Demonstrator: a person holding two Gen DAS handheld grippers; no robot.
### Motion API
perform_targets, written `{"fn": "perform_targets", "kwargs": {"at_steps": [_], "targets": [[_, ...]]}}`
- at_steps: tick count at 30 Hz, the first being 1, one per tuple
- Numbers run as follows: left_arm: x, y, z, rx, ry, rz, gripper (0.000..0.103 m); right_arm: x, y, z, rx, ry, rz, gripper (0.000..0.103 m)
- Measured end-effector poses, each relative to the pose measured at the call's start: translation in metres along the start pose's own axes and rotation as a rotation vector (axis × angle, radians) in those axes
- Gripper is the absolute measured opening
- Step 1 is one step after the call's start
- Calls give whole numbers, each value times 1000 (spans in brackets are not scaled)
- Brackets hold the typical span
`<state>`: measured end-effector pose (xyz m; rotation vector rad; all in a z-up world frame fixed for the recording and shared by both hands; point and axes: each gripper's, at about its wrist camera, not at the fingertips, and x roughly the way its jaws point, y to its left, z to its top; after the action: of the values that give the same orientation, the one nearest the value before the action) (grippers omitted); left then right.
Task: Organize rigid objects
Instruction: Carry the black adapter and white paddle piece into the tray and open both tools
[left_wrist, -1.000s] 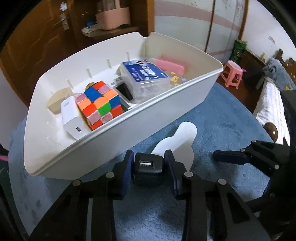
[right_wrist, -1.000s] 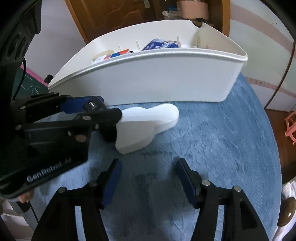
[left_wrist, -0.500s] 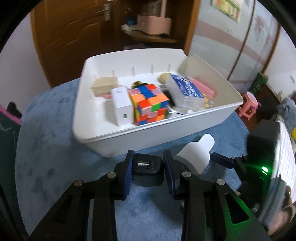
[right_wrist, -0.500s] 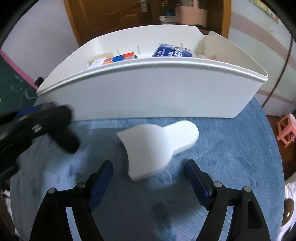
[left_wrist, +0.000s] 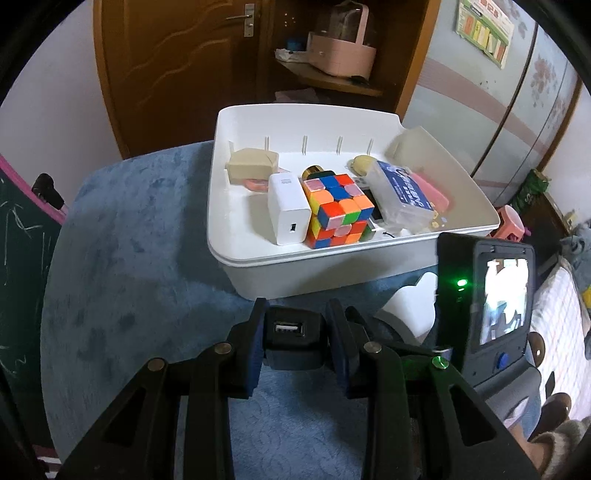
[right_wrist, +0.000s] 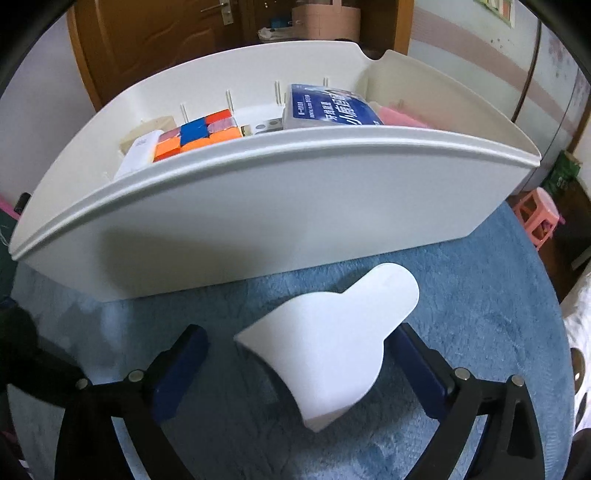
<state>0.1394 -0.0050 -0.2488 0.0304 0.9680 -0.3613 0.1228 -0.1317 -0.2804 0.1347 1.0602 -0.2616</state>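
Observation:
My left gripper (left_wrist: 293, 332) is shut on a small black USB charger (left_wrist: 290, 334), held just in front of the near wall of a white plastic bin (left_wrist: 332, 262). The bin holds a colourful puzzle cube (left_wrist: 338, 210), a white charger (left_wrist: 288, 210), a blue-labelled clear box (left_wrist: 402, 192), a beige block and pink items. A white flat bottle-shaped piece (right_wrist: 332, 343) lies on the blue cloth before the bin. My right gripper (right_wrist: 303, 369) straddles it, jaws opening wide, pads apart from its sides. The right gripper's body (left_wrist: 484, 295) shows in the left wrist view.
A round table under a blue textured cloth (left_wrist: 129, 258) carries everything. A dark chalkboard with a pink edge (left_wrist: 22, 221) stands at the left. A wooden door, a shelf with a pink basket (left_wrist: 340, 55) and a pink stool (right_wrist: 539, 218) lie beyond.
My left gripper has swung left and risen with the black charger, now facing the bin squarely. My right gripper has opened wider and moved forward over the white piece.

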Motion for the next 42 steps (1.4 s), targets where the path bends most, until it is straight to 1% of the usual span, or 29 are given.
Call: {"fn": "perform_targets", "kwargs": {"at_steps": [3,4,5,9,11,14,17,21,24,27,30,32,33,36,39,42], "targets": [[-3,-2,2,4,-9,-3,33,0,-1,0,5,-21,0,98],[-4,-2,2,4,-13,-6,33,-2,-1,0,1,-39,1,90],[-6,-3,3,4,-18,-7,33,-5,-3,-1,-5,-53,6,75],[-11,-5,9,7,-38,-12,33,-12,-9,-4,1,-57,49,69],[-16,-6,13,7,-50,-14,33,-16,-18,-7,2,-57,64,64],[-23,-7,17,10,-64,-18,33,-26,-31,-14,7,-47,91,64],[-31,-9,23,12,-79,-21,33,-43,-39,-19,4,-58,106,64],[-44,-13,36,12,-100,-32,33,-80,-53,-23,-7,-109,121,64],[-56,-19,52,32,-123,-35,34,-109,-53,-15,-24,-166,134,64],[-70,-28,75,71,-172,-28,34,-137,-52,4,-48,-234,142,64],[-83,-36,101,105,-215,-10,34,-161,-51,36,-70,-303,141,64],[-87,-40,117,121,-230,1,34,-173,-50,68,-97,-355,129,64],[-88,-43,127,125,-235,4,34,-179,-50,78,-106,-376,129,64],[-82,-47,150,131,-229,22,34,-187,-57,113,-130,-412,129,64],[-67,-48,169,121,-204,26,34,-177,-60,151,-146,-421,131,64],[-39,-48,185,105,-159,42,34,-164,-65,174,-169,-412,112,64]]}}
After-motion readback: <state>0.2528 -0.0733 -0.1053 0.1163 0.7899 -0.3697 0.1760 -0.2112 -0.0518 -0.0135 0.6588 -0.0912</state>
